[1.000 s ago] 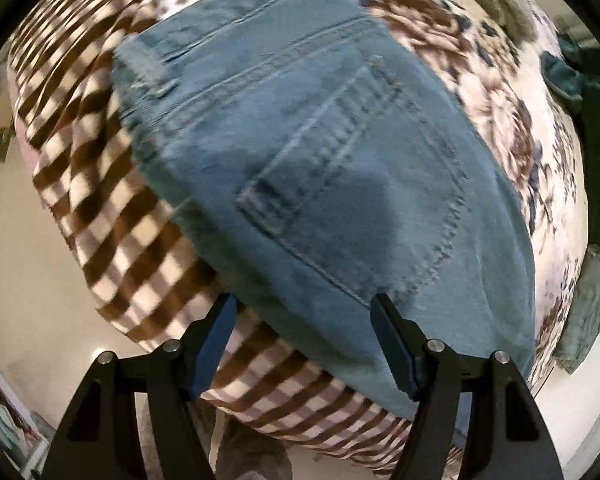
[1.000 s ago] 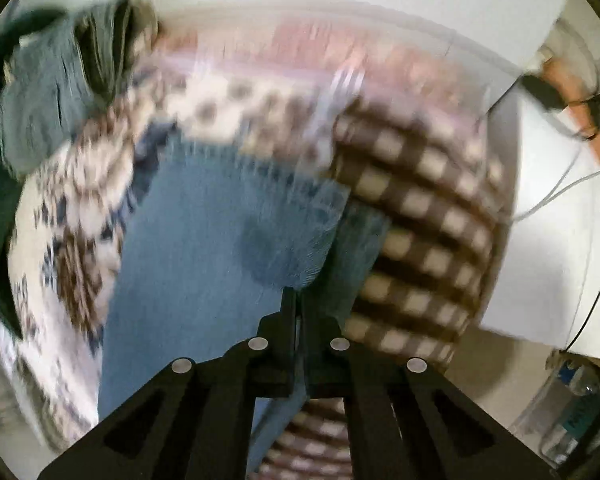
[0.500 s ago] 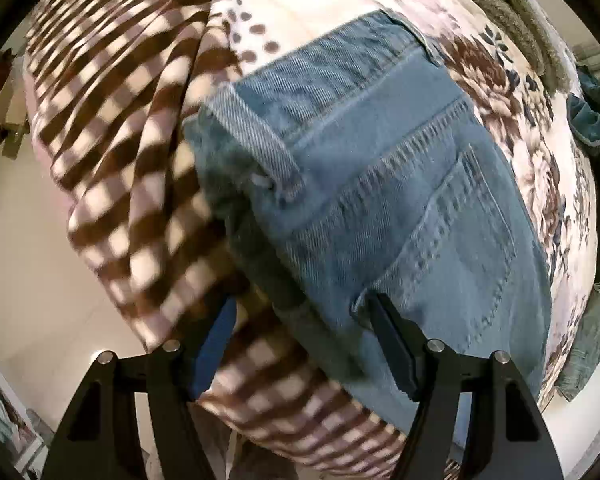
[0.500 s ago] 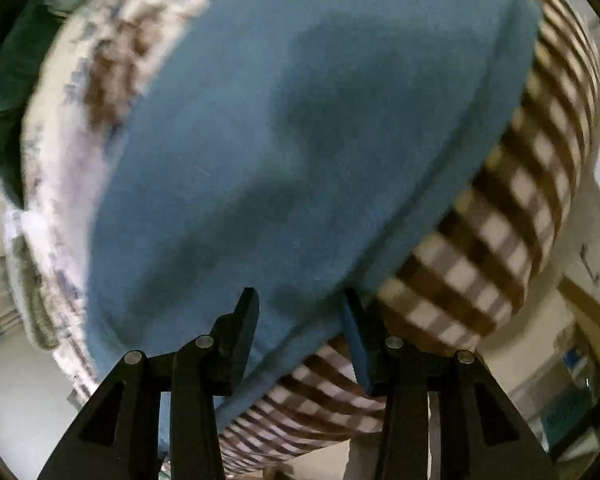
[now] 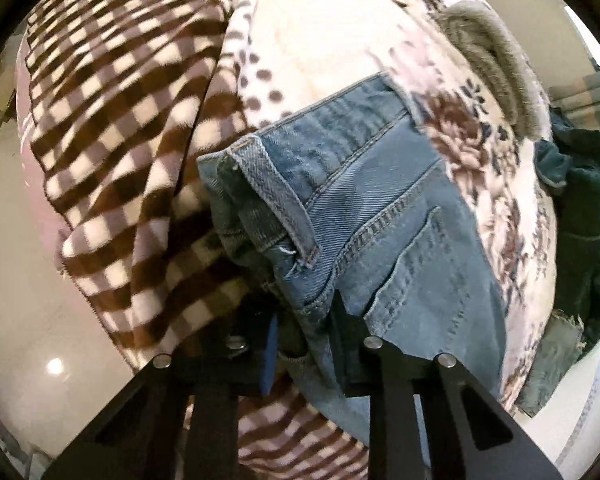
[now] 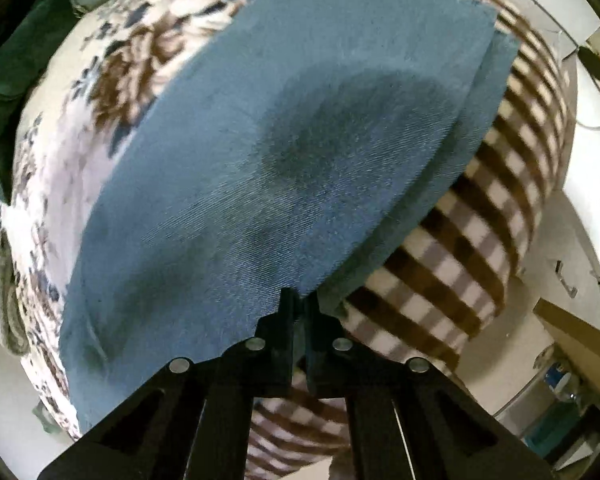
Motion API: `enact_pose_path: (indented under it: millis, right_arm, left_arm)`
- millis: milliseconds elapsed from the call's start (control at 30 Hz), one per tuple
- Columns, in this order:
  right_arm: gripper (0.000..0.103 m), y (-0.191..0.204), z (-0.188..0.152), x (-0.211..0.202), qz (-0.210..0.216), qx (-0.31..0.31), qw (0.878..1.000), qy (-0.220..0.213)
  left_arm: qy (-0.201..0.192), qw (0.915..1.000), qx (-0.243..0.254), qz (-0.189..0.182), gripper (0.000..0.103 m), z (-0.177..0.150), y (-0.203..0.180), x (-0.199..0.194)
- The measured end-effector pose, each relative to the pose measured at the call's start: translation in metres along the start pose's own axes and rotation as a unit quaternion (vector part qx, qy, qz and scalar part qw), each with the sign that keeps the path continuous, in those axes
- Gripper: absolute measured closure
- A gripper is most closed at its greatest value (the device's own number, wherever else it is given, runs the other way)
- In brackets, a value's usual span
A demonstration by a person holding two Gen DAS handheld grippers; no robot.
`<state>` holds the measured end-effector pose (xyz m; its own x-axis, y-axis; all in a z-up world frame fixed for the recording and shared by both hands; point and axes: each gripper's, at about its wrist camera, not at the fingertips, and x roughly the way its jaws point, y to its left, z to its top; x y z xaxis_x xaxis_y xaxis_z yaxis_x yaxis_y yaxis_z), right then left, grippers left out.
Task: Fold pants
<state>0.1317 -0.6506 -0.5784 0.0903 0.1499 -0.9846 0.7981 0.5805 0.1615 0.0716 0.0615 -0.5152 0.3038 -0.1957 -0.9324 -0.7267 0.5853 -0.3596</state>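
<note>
Blue jeans (image 5: 380, 216) lie flat on a bed, partly on its floral cover (image 5: 340, 40) and partly on its checked blanket (image 5: 120, 140). The left gripper (image 5: 304, 332), jaws just closed, pinches the waistband corner; the right gripper (image 6: 300, 304) is clamped on the leg's near edge, apparently to lift one long side for a fold. In the left view the long axis runs from the waistband at upper left down the leg toward lower right.

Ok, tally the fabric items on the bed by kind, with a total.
Blue jeans: 1
Checked blanket: 1
Floral blanket: 1
Grey fuzzy item: 1
Dark green garments: 1 pile, pieces not separable
Total: 5
</note>
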Motion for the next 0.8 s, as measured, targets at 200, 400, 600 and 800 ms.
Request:
enact_pose_path:
  millis: [200,400,600,800]
  right_arm:
    - [0.101,-0.003,-0.004,-0.013,-0.018,-0.022,1.0,0.005]
    - [0.101,-0.016,0.011,0.011,-0.032,-0.009,0.999,0.041]
    - [0.086,0.019,0.021,0.015,-0.045,-0.078,0.989,0.116]
    - [0.046,0.163,-0.002,-0.009,0.048,-0.274,0.948,0.156]
  left_arm:
    - [0.024,0.9997,-0.011,0.0,0.084,0.006,0.0,0.009]
    - [0.045,0.9989,-0.013,0.01,0.081,0.005,0.01,0.027]
    - [0.054,0.9947,0.048,0.073,0.077,0.001,-0.025,-0.007]
    - [0.012,0.9765,0.204,0.069,0.013,-0.023,-0.142,-0.022]
